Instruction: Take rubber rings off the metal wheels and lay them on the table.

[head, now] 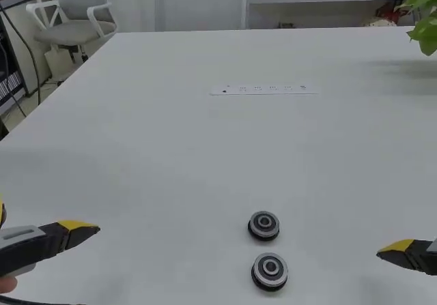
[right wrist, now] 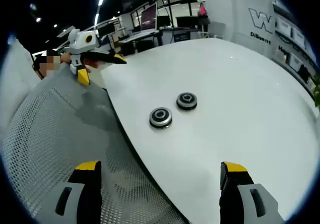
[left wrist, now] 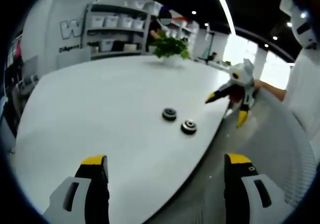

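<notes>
White table point(head: 205, 155), far wheel point(head: 263, 225) and near wheel point(head: 270, 271) both silver-grey with black outer bands (concentric dark-light pattern), left gripper point(left wrist: 165, 159) and right gripper point(right wrist: 160, 166) black-jawed with yellow tips and light grey bodies, plant point(head: 425, 18) green.

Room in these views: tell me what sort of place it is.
Probably an office or lab workroom: a large white table with an office chair at its far corner, wall shelves of storage bins, and a monitor on desks beyond.
</notes>
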{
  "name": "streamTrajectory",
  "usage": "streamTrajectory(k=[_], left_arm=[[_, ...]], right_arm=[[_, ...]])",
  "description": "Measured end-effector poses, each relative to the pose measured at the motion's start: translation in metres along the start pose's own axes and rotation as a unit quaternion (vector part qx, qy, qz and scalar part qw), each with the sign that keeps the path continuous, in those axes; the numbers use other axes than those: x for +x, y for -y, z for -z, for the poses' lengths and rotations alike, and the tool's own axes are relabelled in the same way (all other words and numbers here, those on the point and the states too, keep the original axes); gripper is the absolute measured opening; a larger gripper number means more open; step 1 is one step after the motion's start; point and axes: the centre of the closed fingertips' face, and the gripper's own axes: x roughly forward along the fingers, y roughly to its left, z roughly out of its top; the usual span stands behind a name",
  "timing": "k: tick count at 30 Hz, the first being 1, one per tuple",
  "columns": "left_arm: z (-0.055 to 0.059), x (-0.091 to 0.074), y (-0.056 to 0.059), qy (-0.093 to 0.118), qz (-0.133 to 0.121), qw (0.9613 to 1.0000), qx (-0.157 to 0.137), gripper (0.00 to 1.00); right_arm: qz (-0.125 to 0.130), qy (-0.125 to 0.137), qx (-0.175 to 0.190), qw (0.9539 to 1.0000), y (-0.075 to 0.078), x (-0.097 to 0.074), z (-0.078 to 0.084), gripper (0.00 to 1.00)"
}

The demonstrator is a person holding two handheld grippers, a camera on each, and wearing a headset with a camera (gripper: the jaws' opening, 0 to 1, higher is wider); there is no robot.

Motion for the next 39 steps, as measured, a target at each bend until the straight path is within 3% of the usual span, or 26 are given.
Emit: streamTrajectory(k=[39], left_arm=[[0.0005,-0.0009,-0.0012,-0.002,-0.005,0.9999,0.009,0.97]], right_arm=[[0.000,0.000,0.015,0.9999,0.0000,0.0011,0.0013,0.99]])
